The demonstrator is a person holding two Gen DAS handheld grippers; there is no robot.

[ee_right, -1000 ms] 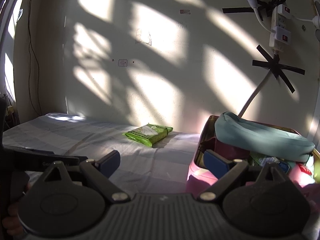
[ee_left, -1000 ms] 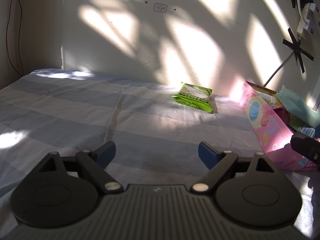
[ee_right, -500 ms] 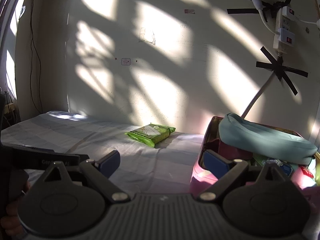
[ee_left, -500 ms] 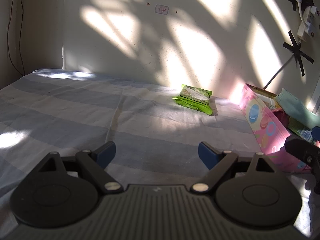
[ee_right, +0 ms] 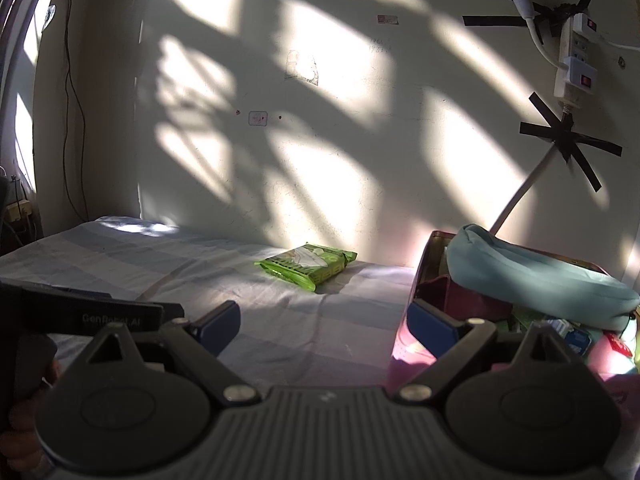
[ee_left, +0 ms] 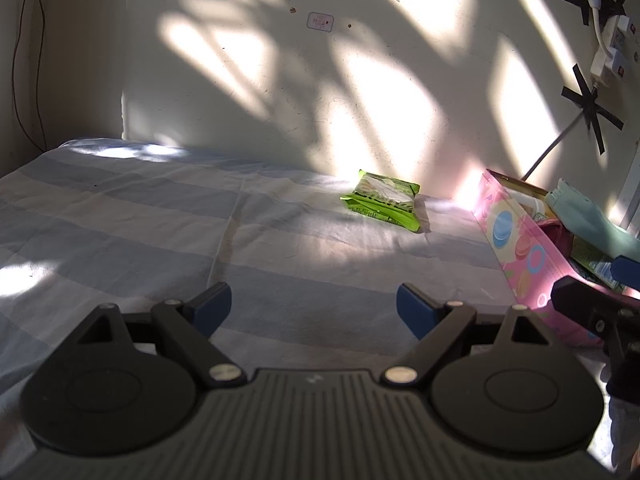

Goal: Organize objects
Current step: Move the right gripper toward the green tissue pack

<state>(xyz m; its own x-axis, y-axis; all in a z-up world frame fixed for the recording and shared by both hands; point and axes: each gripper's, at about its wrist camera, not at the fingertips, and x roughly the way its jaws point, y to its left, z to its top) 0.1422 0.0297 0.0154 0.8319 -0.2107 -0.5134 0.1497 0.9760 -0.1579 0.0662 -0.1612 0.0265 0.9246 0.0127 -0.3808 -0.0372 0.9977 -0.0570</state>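
striped blue bedsheet (ee_left: 168, 232) holds a soft, light green plastic wipes pack (ee_left: 382, 205); pinch its long edges. left gripper (ee_left: 314, 304) and right gripper (ee_right: 326, 322) both spread, empty.

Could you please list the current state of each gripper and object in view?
left gripper: open, empty, above the bed sheet.
right gripper: open, empty, at the box's near corner.
green packet: lying flat on the bed sheet, near the wall, untouched.
pink box: open-topped, filled with items.
teal pouch: lying across the top of the box's contents.
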